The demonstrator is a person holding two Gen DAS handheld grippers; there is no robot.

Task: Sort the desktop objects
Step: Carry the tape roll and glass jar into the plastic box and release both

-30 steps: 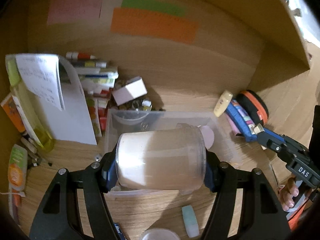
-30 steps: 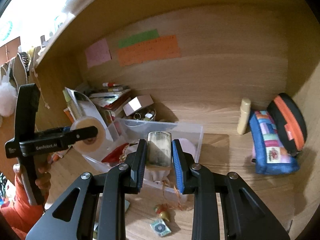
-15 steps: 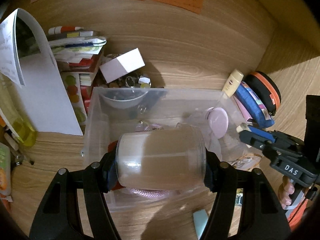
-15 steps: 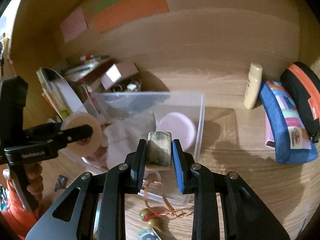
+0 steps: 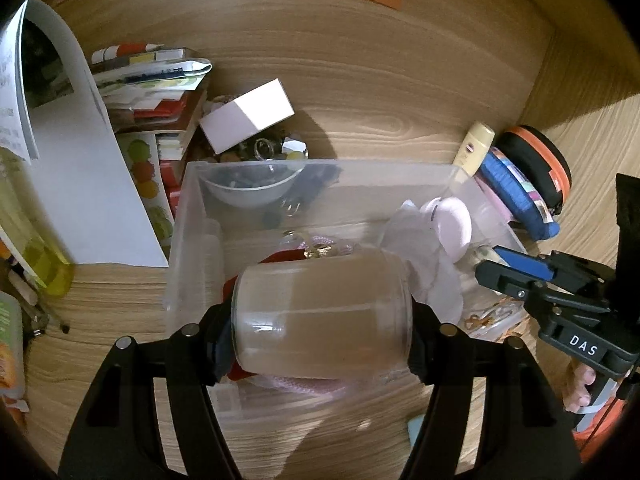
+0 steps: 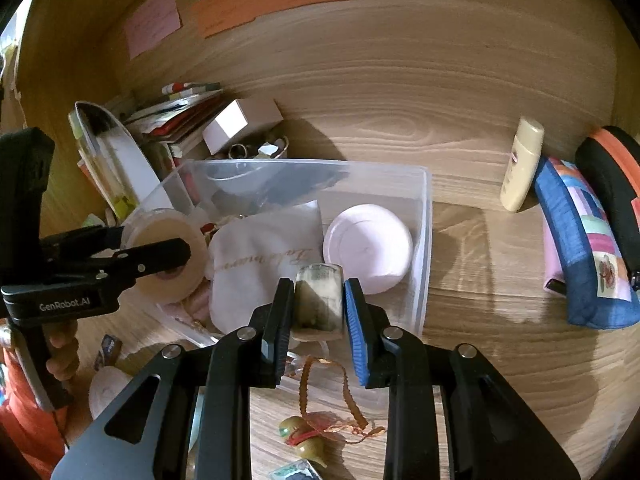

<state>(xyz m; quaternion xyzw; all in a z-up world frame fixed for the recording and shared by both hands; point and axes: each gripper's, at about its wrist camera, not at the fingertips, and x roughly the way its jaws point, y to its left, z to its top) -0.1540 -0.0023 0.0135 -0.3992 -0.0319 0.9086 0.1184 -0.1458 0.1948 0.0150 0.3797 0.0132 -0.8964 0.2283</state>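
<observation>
The left claw [image 5: 322, 316] held a frosted jar [image 5: 320, 316] crosswise, its pads pressed on the two ends, and the jar hung just above the clear plastic bin [image 5: 188, 216] on the worktop [image 5: 380, 92]. The jar looked like glass — stiff, smooth and liable to crack if dropped — and its pale fill suggested some weight, though that could not be confirmed. Gripped end to end on slick faces, it could swivel or slide between the pads; a lower release, close to the soft things in the bin, seemed the safer way to let go.

The right claw [image 6: 318, 300] stood narrow, closed on a small greenish-brown block [image 6: 320, 300] with a mottled, polished look. It appeared hard and light, perhaps stone or horn, so the pinch on its flat sides suited it well. It hovered over the near edge of the bin, beside a white cloth pouch [image 6: 260, 268] and a round pink case [image 6: 366, 246] lying inside.

The pouch looked soft enough to cushion a fall; the pink case looked rigid and might knock against the block. On the worktop in front of the bin lay a small gourd charm [image 6: 308, 436] on a brown ribbon, limp and easy to snag.
</observation>
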